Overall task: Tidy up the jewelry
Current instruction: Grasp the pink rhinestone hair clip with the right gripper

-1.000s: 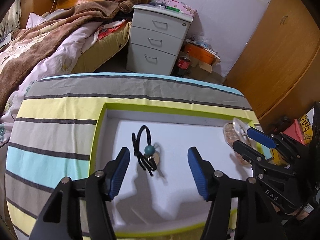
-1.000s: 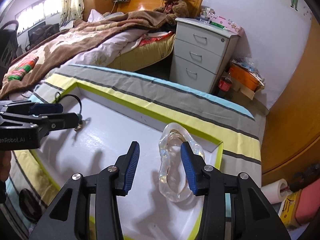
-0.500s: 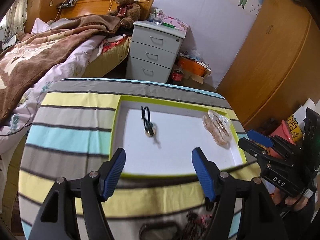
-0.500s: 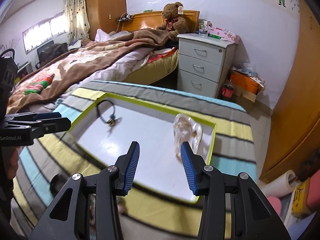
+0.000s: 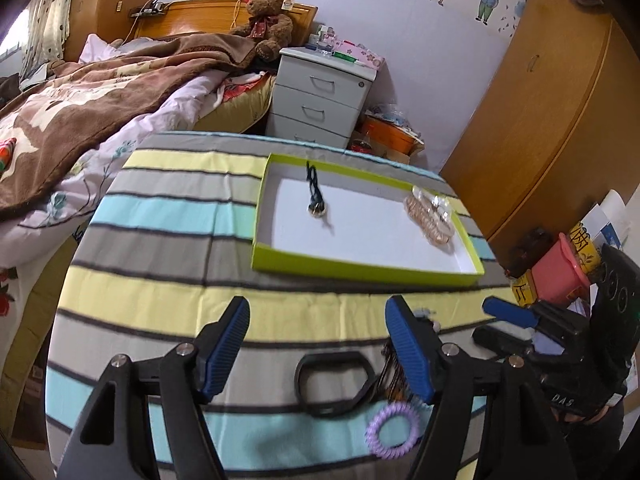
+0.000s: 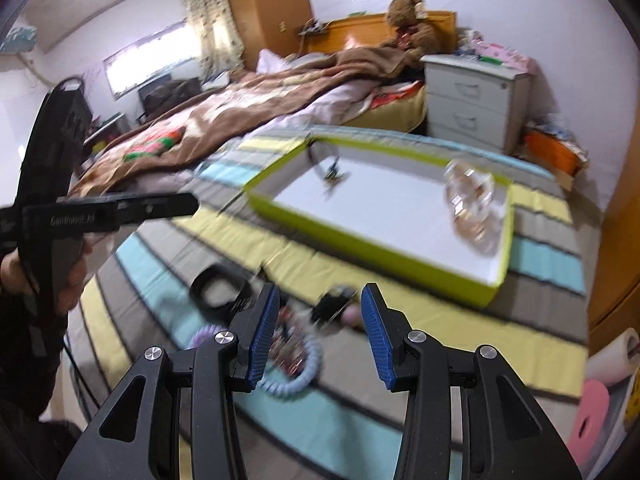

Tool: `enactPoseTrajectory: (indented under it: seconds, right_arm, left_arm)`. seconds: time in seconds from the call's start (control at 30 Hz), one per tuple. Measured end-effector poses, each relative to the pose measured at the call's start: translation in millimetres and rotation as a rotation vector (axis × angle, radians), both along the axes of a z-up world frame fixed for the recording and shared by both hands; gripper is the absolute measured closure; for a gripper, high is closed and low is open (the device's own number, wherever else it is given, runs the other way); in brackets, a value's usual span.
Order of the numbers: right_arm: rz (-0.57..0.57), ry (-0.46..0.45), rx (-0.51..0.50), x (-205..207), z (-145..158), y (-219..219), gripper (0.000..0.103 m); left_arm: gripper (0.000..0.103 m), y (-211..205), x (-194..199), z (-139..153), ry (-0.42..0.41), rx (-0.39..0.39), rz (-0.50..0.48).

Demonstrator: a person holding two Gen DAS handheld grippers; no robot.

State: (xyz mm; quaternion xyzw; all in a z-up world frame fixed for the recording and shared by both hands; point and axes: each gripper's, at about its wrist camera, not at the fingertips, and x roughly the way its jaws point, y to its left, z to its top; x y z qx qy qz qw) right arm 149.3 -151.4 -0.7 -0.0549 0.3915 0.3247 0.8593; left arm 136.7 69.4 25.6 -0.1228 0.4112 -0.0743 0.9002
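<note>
Directly beneath the left gripper (image 5: 318, 346), whose blue pads stand wide apart and hold nothing, a black bangle (image 5: 334, 382) lies on the striped cloth (image 5: 168, 256), with a purple coil hair tie (image 5: 393, 430) just beside its right finger. The right gripper (image 6: 318, 334) is likewise spread and empty; a loose heap of small jewelry (image 6: 296, 348) sits between and just ahead of its fingers, too blurred to sort or count. Farther ahead of both grippers lies one green-rimmed tray (image 5: 360, 270) with a white floor, carrying two things: a black cord with a bead (image 5: 316, 196) toward its far left and a clear bracelet (image 5: 432, 216) at its right end. Beyond the cloth-covered surface stand a bed with a brown blanket (image 5: 100, 96), one teddy bear (image 5: 268, 20) and a white three-drawer nightstand (image 5: 320, 100).
</note>
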Motion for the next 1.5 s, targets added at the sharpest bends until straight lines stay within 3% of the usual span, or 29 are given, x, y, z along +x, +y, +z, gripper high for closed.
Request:
enactPoseTrajectory:
  seconds: [0.53, 0.7, 0.93, 1.0, 1.07, 1.3, 1.5]
  right_arm:
    - [0.102, 0.040, -0.097, -9.7, -33.1, 30.5, 0.060]
    - [0.117, 0.045, -0.126, -6.9, -38.4, 34.7, 0.071]
    - [0.128, 0.022, -0.169, -7.8, -40.2, 39.6, 0.071]
    - [0.124, 0.007, -0.191, -9.7, -39.9, 41.5, 0.078]
    - [0.128, -0.004, -0.201, -11.3, -39.3, 42.3, 0.078]
    - [0.099, -0.030, -0.181, -14.9, -33.1, 35.6, 0.078]
    - [0.074, -0.024, -0.098, -15.7, -21.0, 21.6, 0.078]
  left_arm:
    - [0.031, 9.7, -16.1, -35.1, 0.084, -0.015, 0.019]
    - [0.031, 9.1, -14.8, -37.7, 0.091, -0.017, 0.016]
    - [0.031, 9.3, -13.6, -40.9, 0.104, -0.019, 0.013]
    - [0.031, 9.3, -12.7, -43.1, 0.111, -0.020, 0.008]
    - [0.031, 9.3, -12.6, -45.8, 0.120, -0.019, 0.010]
    - [0.031, 10.8, -14.3, -49.1, 0.130, -0.016, 0.015]
    - [0.031, 6.1, -11.1, -55.3, 0.156, -0.005, -0.007]
